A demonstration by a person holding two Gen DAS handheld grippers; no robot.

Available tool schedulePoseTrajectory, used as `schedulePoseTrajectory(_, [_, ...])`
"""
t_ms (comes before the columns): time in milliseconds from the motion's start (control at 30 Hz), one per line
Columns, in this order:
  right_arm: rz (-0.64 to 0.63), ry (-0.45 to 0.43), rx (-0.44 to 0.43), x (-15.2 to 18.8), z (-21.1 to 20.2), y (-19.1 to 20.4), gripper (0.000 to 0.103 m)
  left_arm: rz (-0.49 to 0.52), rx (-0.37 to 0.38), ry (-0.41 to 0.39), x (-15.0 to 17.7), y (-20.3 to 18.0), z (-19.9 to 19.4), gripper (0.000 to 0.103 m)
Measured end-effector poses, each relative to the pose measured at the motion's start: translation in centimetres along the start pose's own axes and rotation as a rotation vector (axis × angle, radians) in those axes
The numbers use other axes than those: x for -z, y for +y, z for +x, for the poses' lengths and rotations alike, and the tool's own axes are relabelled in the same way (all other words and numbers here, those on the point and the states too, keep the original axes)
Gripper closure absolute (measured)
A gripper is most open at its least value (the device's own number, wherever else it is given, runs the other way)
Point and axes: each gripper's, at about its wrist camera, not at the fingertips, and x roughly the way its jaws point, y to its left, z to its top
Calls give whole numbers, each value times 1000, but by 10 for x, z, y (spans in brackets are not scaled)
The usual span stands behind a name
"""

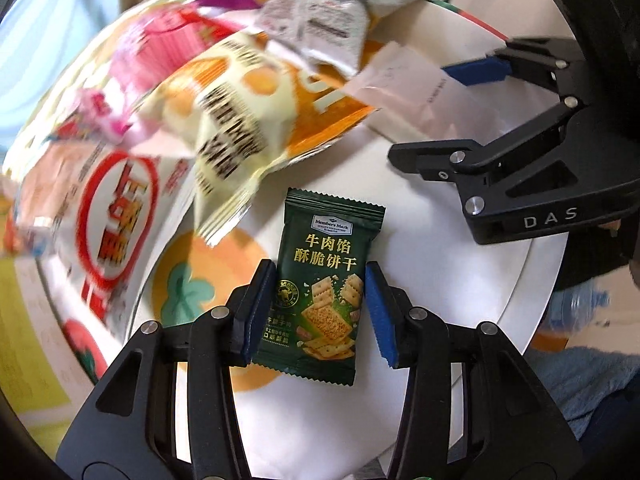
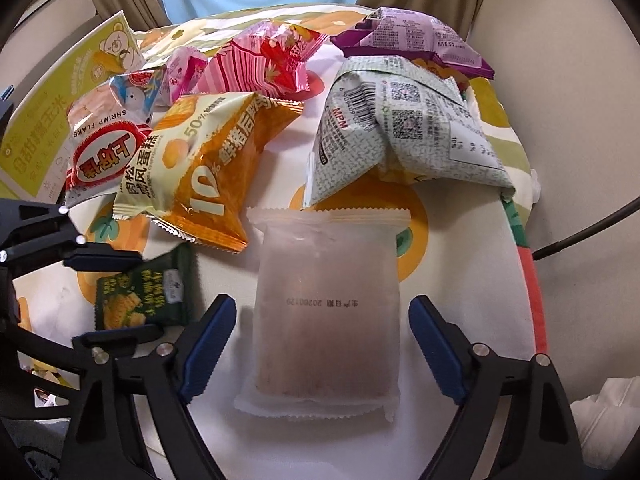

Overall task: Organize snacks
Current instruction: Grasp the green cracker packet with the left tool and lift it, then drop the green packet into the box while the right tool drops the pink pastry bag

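Observation:
A dark green cracker packet (image 1: 322, 296) lies on the round white table (image 1: 440, 280). My left gripper (image 1: 318, 312) straddles it, jaws close to its sides with a small gap on the right; I cannot tell if it grips. The packet also shows in the right wrist view (image 2: 140, 292), between the left gripper's fingers (image 2: 104, 258). My right gripper (image 2: 322, 344) is open around a frosted translucent packet (image 2: 326, 312), fingers apart from its sides. The right gripper (image 1: 472, 120) shows open in the left wrist view.
A pile of snack bags lies farther back: an orange cake bag (image 2: 216, 160), a red-and-white shrimp flake bag (image 2: 108, 148), a pink striped bag (image 2: 260, 64), a pale printed bag (image 2: 400, 120) and a purple bag (image 2: 416, 40). A yellow-green box (image 2: 44, 120) stands at the left.

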Motion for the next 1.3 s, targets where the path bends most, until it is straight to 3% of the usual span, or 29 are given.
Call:
schedulePoseTrajectory(300, [-9,3,-1,1,7,0,43,-117,-41,-8,21,22,-9,62])
schedulePoseTrajectory(667, [30,-30,-17,2,-17,-12,45,-222,-89,-45,47,44,-41,62])
schedulePoseTrajectory(833, [31,-51,-21,0,-40,-16,45,-273,-105,-83,41,37,-63,62])
schedulePoseTrajectory(1100, [-36,-143,-47,-17,-93,-12,45,-392,-170,-199,40,36,-129,62])
schedulePoseTrajectory(1300, [-142,-222,-91,-47,-124,24,45,-525,-244,-324,57,79,-194,62])
